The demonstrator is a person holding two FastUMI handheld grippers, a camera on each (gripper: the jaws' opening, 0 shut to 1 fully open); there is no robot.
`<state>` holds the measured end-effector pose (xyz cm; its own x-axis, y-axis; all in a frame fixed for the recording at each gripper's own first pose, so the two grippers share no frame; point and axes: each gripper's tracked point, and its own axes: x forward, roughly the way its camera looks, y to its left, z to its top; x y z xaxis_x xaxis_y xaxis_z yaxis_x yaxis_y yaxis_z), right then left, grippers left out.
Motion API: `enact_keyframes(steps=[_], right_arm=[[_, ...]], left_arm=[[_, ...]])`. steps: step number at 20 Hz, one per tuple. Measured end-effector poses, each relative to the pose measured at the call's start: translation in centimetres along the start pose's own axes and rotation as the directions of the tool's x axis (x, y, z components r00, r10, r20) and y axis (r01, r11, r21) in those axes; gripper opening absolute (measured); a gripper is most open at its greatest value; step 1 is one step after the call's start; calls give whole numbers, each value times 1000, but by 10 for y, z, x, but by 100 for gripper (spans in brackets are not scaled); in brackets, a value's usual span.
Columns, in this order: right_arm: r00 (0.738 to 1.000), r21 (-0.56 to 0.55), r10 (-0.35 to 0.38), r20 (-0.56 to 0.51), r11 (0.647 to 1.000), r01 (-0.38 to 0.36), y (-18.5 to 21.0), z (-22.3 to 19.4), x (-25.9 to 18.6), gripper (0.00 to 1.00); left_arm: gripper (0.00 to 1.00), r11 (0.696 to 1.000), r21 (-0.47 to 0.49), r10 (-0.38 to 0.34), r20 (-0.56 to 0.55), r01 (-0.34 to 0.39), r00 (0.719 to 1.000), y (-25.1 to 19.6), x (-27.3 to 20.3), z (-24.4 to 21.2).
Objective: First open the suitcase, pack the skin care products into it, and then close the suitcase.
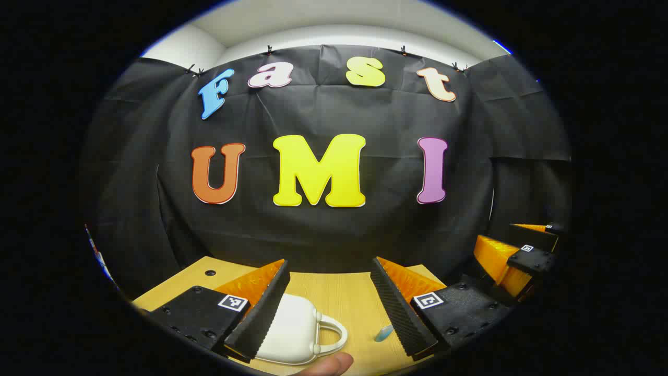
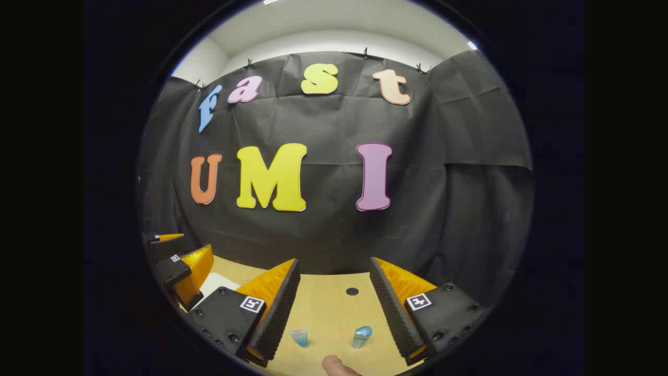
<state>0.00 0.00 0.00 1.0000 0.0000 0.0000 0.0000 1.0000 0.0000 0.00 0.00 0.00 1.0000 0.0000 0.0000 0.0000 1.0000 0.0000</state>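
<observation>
We hold the left hand-held gripper (image 1: pixel 329 308) with fingers apart above the closed white suitcase (image 1: pixel 292 331) on the desk (image 1: pixel 339 292). The right hand-held gripper (image 2: pixel 334 308) (also spread, gripping nothing) hovers over 2 blue skin care products (image 2: pixel 361 337).

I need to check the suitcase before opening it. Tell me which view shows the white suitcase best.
The left gripper view: the white suitcase lies closed on the table between the left gripper fingers, its handle visible. The right gripper view gives just a white sliver behind the left gripper, probably the same case.
</observation>
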Motion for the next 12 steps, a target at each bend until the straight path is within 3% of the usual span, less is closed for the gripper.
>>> enact_keyframes(steps=[12], right_arm=[[999, -69, 44, -1, 997, -44, 17, -4, 1, 80]], left_arm=[[99, 999, -36, 10, -54, -12, 998, 3, -1, -11]])
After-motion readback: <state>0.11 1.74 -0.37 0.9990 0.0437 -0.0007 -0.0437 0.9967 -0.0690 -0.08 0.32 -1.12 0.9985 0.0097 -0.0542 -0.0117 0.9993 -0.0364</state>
